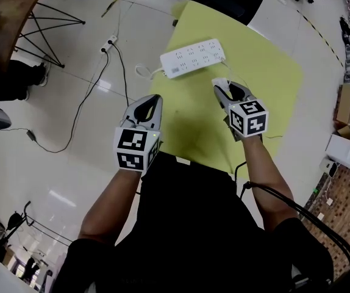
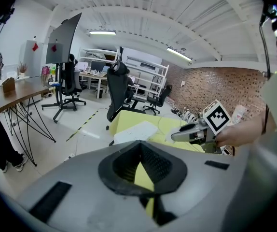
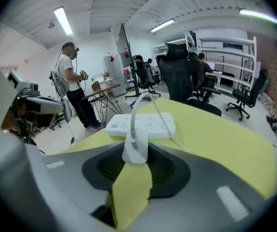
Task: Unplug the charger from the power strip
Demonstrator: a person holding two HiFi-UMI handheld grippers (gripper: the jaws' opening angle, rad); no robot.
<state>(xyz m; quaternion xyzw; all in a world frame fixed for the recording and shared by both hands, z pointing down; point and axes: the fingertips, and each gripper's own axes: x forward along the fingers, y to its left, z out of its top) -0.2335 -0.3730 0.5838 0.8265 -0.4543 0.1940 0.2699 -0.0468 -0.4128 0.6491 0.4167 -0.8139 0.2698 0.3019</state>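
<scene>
A white power strip lies flat at the far side of the yellow-green table. My right gripper hovers just in front of the strip, shut on a small white charger that is clear of the sockets. The charger's thin white cable arcs up and back over the strip. My left gripper is at the table's near left edge, its jaw tips together with nothing between them.
The strip's own cord drops off the table's left side toward a floor socket, with black cables on the tiles. A black office chair stands behind the table. A person stands by a desk on the left.
</scene>
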